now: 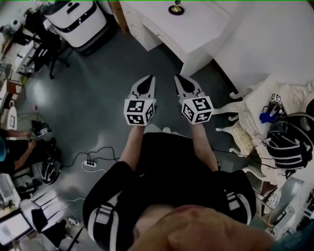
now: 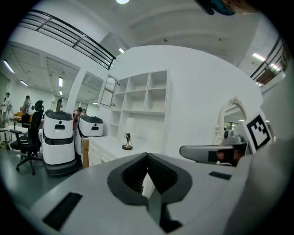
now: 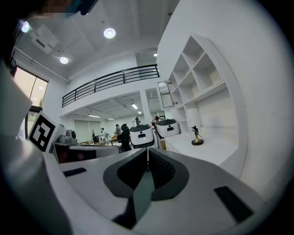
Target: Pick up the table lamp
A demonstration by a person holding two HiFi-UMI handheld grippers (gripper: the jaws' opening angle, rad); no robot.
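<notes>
The left gripper (image 1: 151,77) and right gripper (image 1: 177,77) are side by side over the dark grey floor (image 1: 98,98), each with its jaws closed on nothing. Well ahead, the table lamp (image 1: 176,8) stands on a white desk (image 1: 196,29) below open white shelves (image 2: 147,94), with white robots (image 2: 59,137) at the desk's end. The only print is the black-and-white squares on the marker cubes (image 1: 139,112).

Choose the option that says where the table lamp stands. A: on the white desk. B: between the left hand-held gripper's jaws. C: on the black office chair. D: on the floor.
A: the table lamp stands upright on the top of the white desk, with nothing gripping it.
</notes>
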